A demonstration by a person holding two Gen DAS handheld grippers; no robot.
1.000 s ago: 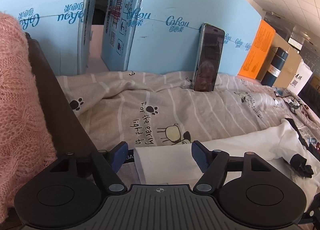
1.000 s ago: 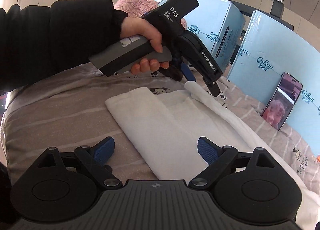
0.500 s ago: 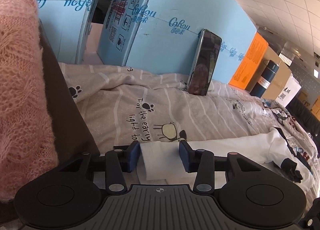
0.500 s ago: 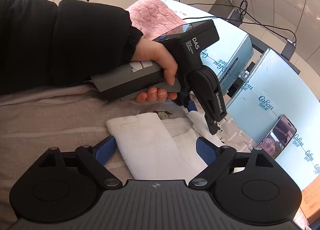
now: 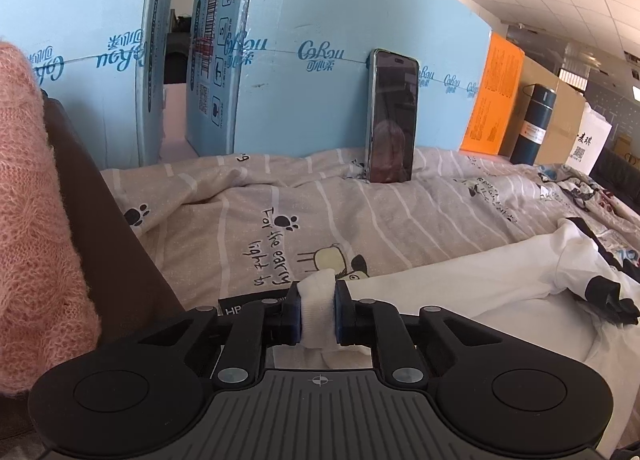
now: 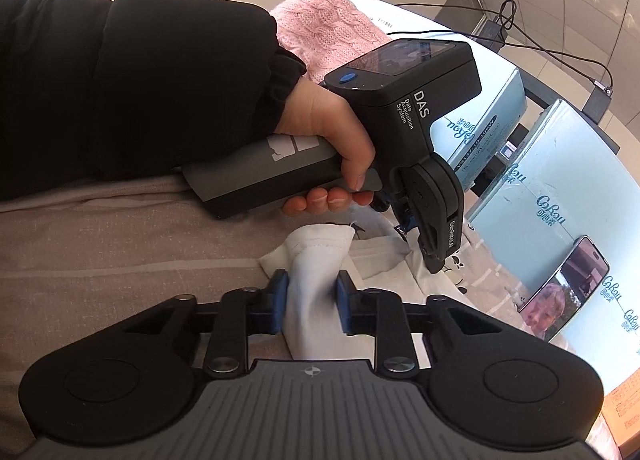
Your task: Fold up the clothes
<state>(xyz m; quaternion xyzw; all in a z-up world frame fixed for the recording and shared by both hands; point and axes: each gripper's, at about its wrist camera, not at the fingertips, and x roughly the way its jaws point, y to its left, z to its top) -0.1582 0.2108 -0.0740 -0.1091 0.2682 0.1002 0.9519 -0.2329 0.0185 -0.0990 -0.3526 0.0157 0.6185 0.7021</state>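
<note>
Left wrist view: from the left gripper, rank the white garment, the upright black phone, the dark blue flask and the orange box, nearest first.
1. White garment: its bunched edge is between the closing left gripper pads.
2. Upright black phone: straight ahead, leaning on the light blue box.
3. Orange box and dark blue flask: far right; too close to call.

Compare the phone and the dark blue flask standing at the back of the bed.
The phone is flat and leans against the light blue box; the dark blue flask is a cylinder standing upright by a brown carton. The phone's dark screen shows a reflection; the flask bears a white label. The phone sits farther left. Both rest at the back edge of the bedding.
</note>
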